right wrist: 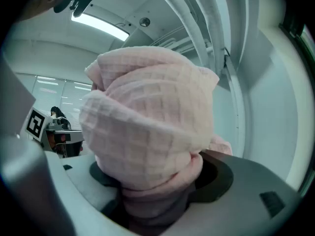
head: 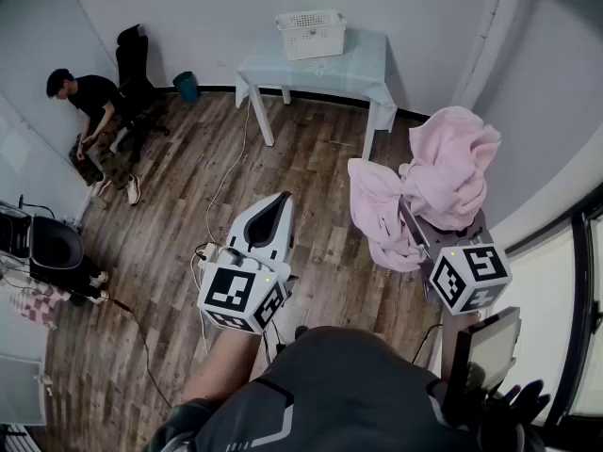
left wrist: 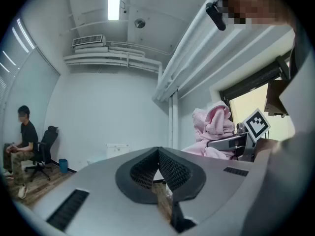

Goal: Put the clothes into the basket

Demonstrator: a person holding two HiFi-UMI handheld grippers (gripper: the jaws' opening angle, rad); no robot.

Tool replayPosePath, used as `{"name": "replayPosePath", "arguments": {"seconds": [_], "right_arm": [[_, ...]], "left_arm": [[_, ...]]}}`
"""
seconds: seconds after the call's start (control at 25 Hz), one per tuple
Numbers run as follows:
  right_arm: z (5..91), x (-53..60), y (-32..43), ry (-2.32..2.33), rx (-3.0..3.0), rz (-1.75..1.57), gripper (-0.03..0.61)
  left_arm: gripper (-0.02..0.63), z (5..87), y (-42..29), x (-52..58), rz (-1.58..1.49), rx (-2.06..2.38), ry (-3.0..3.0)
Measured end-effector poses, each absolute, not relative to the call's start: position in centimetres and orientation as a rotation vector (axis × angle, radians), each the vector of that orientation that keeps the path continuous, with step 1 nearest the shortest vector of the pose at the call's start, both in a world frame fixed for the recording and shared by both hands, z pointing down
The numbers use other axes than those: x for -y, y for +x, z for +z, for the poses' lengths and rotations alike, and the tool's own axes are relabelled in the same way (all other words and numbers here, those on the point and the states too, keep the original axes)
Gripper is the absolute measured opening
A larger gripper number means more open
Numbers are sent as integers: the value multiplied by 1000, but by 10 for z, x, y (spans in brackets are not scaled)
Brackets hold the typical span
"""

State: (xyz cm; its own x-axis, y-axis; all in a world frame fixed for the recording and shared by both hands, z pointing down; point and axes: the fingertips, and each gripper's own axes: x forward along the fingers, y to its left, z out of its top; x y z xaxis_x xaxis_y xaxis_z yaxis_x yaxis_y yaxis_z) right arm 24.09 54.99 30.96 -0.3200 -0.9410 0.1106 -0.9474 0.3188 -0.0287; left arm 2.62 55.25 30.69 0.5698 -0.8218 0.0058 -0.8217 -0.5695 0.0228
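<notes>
A bundle of pink waffle-weave clothes (head: 443, 172) hangs bunched in my right gripper (head: 411, 217), which is shut on it; the cloth drapes over the jaws and hides their tips. In the right gripper view the pink clothes (right wrist: 147, 127) fill the middle, pinched low between the jaws of the right gripper (right wrist: 153, 195). My left gripper (head: 280, 201) is held level to the left, shut with nothing in it, its left gripper (left wrist: 158, 150) tips meeting. The white basket (head: 310, 33) stands on a pale table (head: 363, 72) by the far wall, and shows small as the basket (left wrist: 117, 150).
A person (head: 89, 121) sits by a black office chair (head: 135, 72) at the far left, next to a teal bin (head: 187, 86). Cables (head: 219, 191) trail over the wooden floor. A black machine (head: 49, 249) stands at the left wall; a window frame (head: 575, 281) runs on the right.
</notes>
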Motion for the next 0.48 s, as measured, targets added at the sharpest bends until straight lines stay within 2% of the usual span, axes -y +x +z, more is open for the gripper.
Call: {"name": "replayPosePath", "arguments": {"seconds": [0.48], "right_arm": [[304, -551, 234, 1769, 2501, 110, 370]], "left_arm": [[8, 300, 25, -559, -61, 1410, 2776]]}}
